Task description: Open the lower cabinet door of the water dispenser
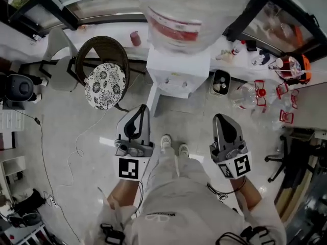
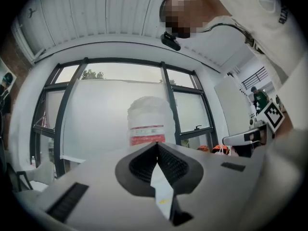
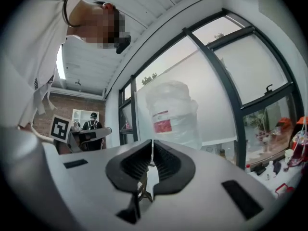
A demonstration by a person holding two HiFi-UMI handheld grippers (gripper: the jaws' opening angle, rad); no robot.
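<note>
The white water dispenser (image 1: 179,73) stands straight ahead by the window, with a plastic-wrapped bottle (image 1: 189,14) on top of it. Seen from above, only its top and upper front with the taps show; the lower cabinet door is hidden. My left gripper (image 1: 139,111) and right gripper (image 1: 223,119) are held side by side above my feet, short of the dispenser and touching nothing. Both point level at the bottle (image 2: 149,124) (image 3: 173,114). The left gripper (image 2: 156,144) is shut and empty. The right gripper (image 3: 151,142) is shut too, with nothing between its pads.
A wicker chair with a patterned cushion (image 1: 104,86) stands left of the dispenser. A small bin (image 1: 220,82) and empty water bottles with red handles (image 1: 255,93) lie to its right. A cable (image 1: 76,147) trails over the floor at left; an office chair base (image 1: 283,160) is at right.
</note>
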